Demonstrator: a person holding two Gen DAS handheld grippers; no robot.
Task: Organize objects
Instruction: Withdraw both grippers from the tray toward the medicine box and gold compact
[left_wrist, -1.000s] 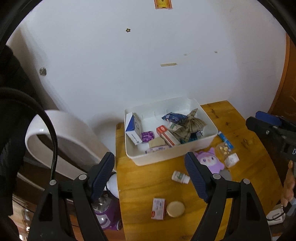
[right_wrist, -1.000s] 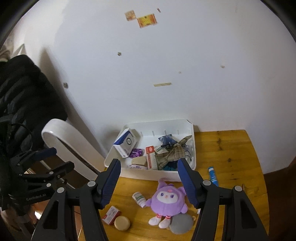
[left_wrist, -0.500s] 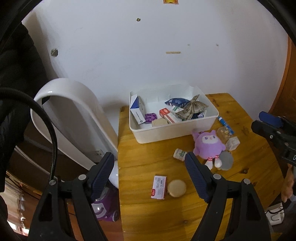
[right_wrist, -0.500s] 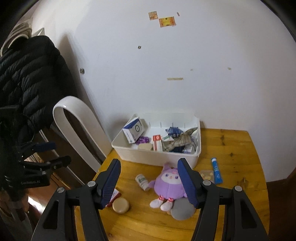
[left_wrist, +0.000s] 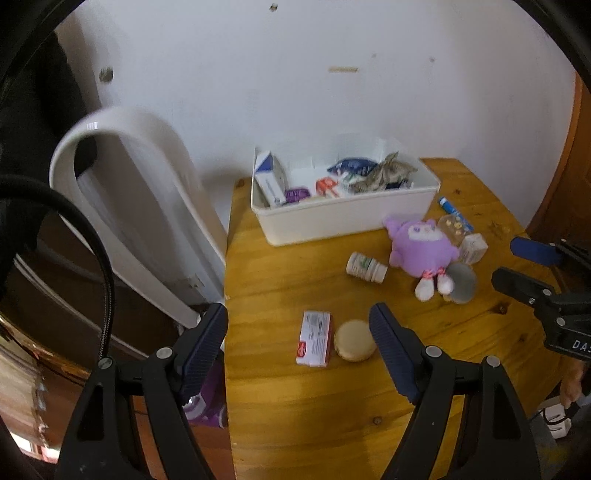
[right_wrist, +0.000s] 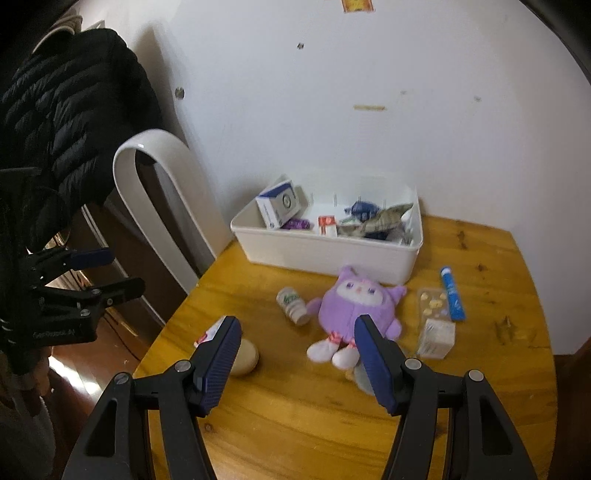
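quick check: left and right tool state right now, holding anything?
Left tool: open, holding nothing, above the table.
Right tool: open, holding nothing, above the table.

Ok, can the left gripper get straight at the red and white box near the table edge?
Probably yes: the left gripper is open and empty, the box lies flat ahead between its fingers, and only the round tan tin sits close beside it.

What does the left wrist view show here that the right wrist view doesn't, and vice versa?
Only the left wrist view shows the purple appliance on the floor beside the table. Only the right wrist view shows the black puffer jacket and the orange wall sticker. Both show the white bin, the purple plush, the pill bottle and the blue tube.
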